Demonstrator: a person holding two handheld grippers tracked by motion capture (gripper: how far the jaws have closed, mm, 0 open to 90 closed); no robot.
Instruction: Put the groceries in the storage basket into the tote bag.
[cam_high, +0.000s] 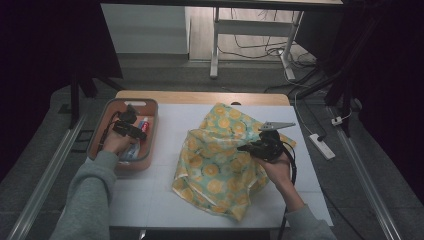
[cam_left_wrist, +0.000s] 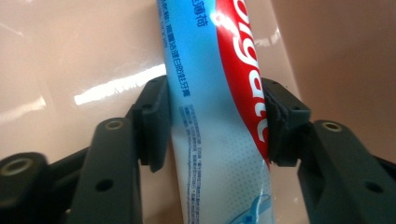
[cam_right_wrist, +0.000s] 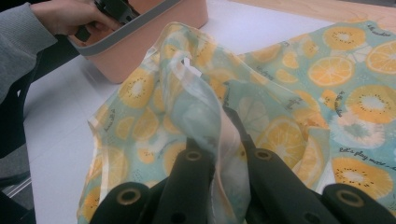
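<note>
High view, left of frame: your left gripper (cam_high: 131, 129) sits inside the pink basket (cam_high: 150, 107), jaws half closed with pads touching both sides of the toothpaste tube (cam_left_wrist: 219, 112) lying on the basket floor. Centre-right: your right gripper (cam_high: 250, 147) is clamped tight on a fold of the fruit-print cloth bag (cam_high: 215, 170).
</note>
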